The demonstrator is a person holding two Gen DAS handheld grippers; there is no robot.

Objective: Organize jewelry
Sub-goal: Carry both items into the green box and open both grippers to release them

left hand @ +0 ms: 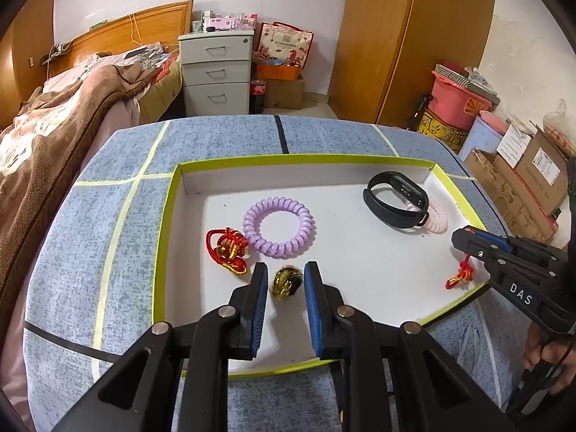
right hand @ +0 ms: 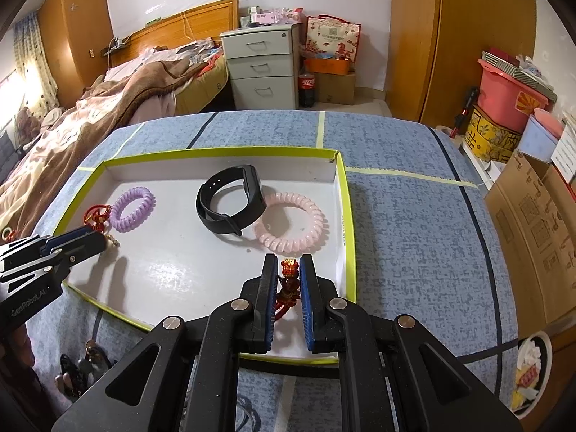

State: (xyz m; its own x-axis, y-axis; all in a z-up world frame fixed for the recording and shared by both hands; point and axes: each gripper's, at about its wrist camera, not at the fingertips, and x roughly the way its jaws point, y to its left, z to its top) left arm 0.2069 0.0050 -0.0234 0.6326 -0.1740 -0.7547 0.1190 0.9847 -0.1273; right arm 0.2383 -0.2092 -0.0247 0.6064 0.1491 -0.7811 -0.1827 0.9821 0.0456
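Note:
A white tray with a lime rim (left hand: 169, 216) (right hand: 345, 216) lies on the blue cloth. In it are a purple coil bracelet (left hand: 278, 228) (right hand: 132, 208), a black smart band (left hand: 396, 199) (right hand: 230, 199), a pink coil bracelet (left hand: 437, 216) (right hand: 291, 223) and a red-and-gold knot charm (left hand: 228, 250) (right hand: 96, 217). My left gripper (left hand: 286, 275) (right hand: 90, 239) is open, its jaws either side of a gold-and-black charm (left hand: 286, 281) without touching it. My right gripper (right hand: 288, 270) (left hand: 464, 241) hangs above the tray's right side with a red knot charm (right hand: 288, 284) (left hand: 460, 273) dangling between its jaws.
A bed (left hand: 64, 115) is at the left, a grey drawer unit (left hand: 216, 72) behind the table, and a wooden wardrobe (left hand: 414, 36) beyond. Boxes and a pink bin (left hand: 464, 97) stand at the right. More small items lie off the tray's left edge (right hand: 9, 232).

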